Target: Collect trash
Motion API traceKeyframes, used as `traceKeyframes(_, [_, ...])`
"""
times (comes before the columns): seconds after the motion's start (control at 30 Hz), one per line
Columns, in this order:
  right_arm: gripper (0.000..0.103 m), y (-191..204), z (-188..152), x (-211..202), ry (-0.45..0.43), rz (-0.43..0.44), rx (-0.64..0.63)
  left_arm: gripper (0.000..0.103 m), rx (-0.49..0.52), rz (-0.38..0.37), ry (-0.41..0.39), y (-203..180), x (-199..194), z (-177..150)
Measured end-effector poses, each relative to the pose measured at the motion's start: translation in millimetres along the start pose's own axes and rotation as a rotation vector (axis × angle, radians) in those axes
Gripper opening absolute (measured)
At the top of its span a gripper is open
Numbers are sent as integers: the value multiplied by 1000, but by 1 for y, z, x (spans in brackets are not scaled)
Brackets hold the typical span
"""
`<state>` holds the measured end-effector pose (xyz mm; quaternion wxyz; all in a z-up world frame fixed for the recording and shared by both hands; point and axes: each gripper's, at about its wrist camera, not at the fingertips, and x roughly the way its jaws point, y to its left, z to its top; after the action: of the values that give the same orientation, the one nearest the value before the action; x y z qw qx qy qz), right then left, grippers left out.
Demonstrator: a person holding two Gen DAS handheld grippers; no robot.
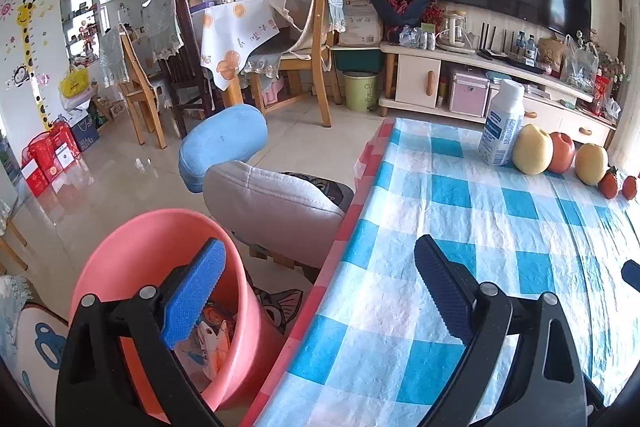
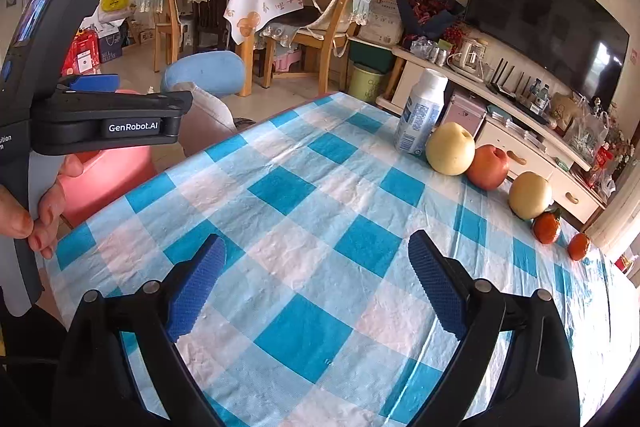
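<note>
Though cluttered beyond — checked tablecloth bare.

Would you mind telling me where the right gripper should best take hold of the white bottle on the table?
Probably around the white bottle's labelled middle, coming level from the near side. It stands upright with straight walls, and a pear crowds its right, so the near-left face is freest.

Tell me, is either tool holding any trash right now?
No. The left tool is open and empty by the pink bin; the right tool is open and empty above the checked tablecloth.
</note>
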<state>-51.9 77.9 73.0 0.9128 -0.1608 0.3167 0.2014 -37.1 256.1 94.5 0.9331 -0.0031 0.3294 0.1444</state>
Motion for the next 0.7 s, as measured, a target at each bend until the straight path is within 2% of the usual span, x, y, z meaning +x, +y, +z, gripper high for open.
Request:
traceKeyframes(0.17, [93, -14, -6, -8, -10, -8, 21, 95, 32, -13, 1, -17, -2, -3])
traceKeyframes(0.3, [93, -25, -11, -14, -20, -17, 43, 95, 50, -54, -11, -31, -8, -4])
traceKeyframes(0.5, [93, -48, -22, -23, -35, -44, 92, 95, 27, -144, -25, -48, -19, -4])
traceKeyframes(0.7, [93, -74, -30, -37, -65, -75, 139, 95, 26, -170, -66, -65, -35, -8])
